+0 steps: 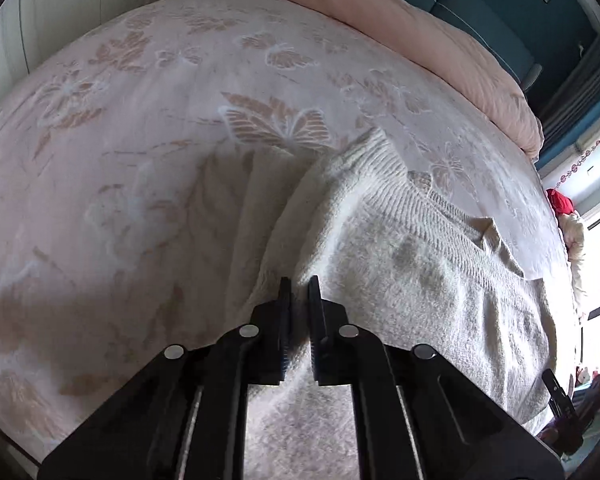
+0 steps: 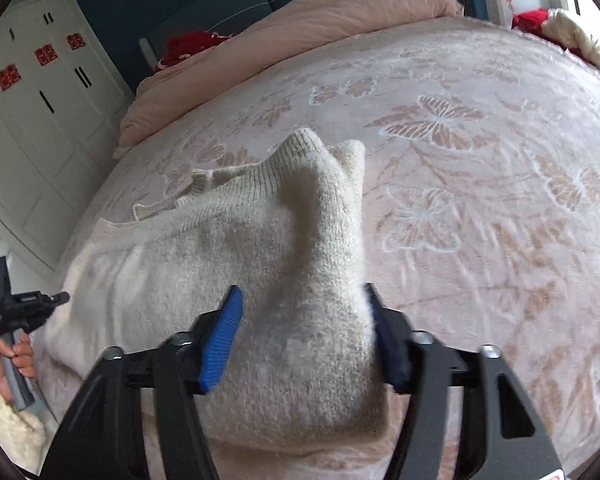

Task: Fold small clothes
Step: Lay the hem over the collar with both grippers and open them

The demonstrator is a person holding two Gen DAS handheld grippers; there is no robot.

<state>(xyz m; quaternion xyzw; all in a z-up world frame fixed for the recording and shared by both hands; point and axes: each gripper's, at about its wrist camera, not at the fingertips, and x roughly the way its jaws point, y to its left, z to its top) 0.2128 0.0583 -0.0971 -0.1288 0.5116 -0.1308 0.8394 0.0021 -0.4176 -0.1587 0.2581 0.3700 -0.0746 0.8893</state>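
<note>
A cream knitted sweater (image 1: 400, 260) lies on the bed, its ribbed cuff (image 1: 374, 148) pointing away from me. My left gripper (image 1: 300, 286) is down at the sweater's left edge, its black jaws shut with a thin bit of the knit pinched between the tips. In the right wrist view the sweater (image 2: 200, 248) has a raised fold running up to the cuff (image 2: 304, 140). My right gripper (image 2: 300, 296) straddles that fold with its blue pads (image 2: 224, 340) wide apart, and the left pad's face is bare. The left gripper (image 2: 60, 298) shows at the far left, held by a hand (image 2: 16, 354).
The bed is covered by a pink blanket (image 2: 480, 200) with a butterfly pattern. A rolled pink quilt (image 2: 300, 24) lies along its far side, with a red item (image 2: 188, 46) beside it. White wardrobe doors (image 2: 40, 120) stand to the left of the bed.
</note>
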